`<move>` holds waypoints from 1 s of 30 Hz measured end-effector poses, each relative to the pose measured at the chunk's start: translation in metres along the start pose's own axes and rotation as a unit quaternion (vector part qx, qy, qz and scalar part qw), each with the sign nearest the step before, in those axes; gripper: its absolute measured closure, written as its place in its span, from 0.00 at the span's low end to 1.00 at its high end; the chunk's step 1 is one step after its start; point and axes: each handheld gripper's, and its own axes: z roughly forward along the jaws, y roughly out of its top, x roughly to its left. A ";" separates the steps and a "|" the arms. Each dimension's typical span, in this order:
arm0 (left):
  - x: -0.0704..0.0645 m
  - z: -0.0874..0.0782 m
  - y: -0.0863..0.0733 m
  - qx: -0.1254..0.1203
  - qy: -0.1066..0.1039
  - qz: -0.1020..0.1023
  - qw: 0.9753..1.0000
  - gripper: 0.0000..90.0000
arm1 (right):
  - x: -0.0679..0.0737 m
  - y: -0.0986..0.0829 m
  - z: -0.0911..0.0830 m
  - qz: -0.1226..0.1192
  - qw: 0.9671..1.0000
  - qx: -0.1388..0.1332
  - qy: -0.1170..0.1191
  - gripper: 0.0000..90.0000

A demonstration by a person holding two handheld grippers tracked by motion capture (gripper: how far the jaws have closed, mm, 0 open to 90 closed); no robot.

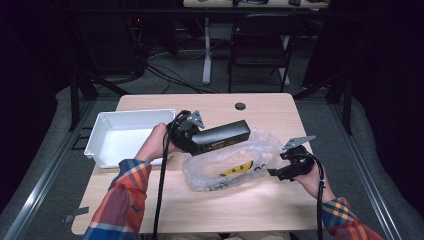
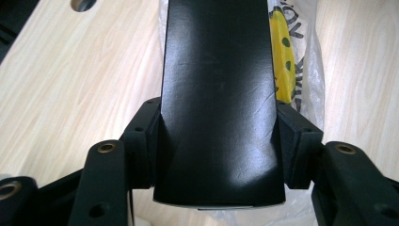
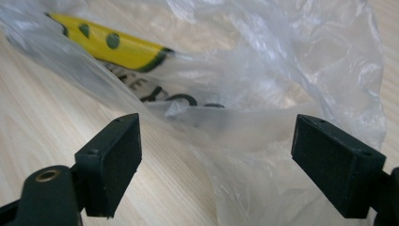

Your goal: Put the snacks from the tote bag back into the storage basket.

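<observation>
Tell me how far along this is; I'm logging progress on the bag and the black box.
Done: the left hand-held gripper is clamped on the black box and holds it over the clear plastic bag. In hand: the right hand-held gripper is open at the bag's edge, plastic lying between its jaws. Left, probably: pinch the bag and either bag the box or move it to the white tray.
</observation>
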 end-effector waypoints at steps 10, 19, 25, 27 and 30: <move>0.012 -0.016 -0.012 -0.002 0.011 -0.012 1.000 0.48 | 0.013 0.014 -0.027 -0.006 0.999 -0.044 -0.012 0.18; 0.025 -0.031 -0.025 -0.006 0.022 -0.025 0.999 0.48 | 0.014 0.015 -0.051 0.007 0.998 -0.060 -0.025 0.17; 0.029 -0.041 -0.033 -0.006 0.028 -0.028 0.999 0.48 | 0.009 0.006 -0.046 0.019 0.998 -0.054 -0.025 0.17; 0.031 -0.045 -0.037 -0.007 0.032 -0.032 0.999 0.48 | 0.008 0.002 -0.044 0.018 0.998 -0.048 -0.031 0.17; 0.034 -0.050 -0.043 -0.008 0.035 -0.036 0.999 0.48 | 0.003 -0.004 -0.040 0.023 0.999 -0.041 -0.028 0.16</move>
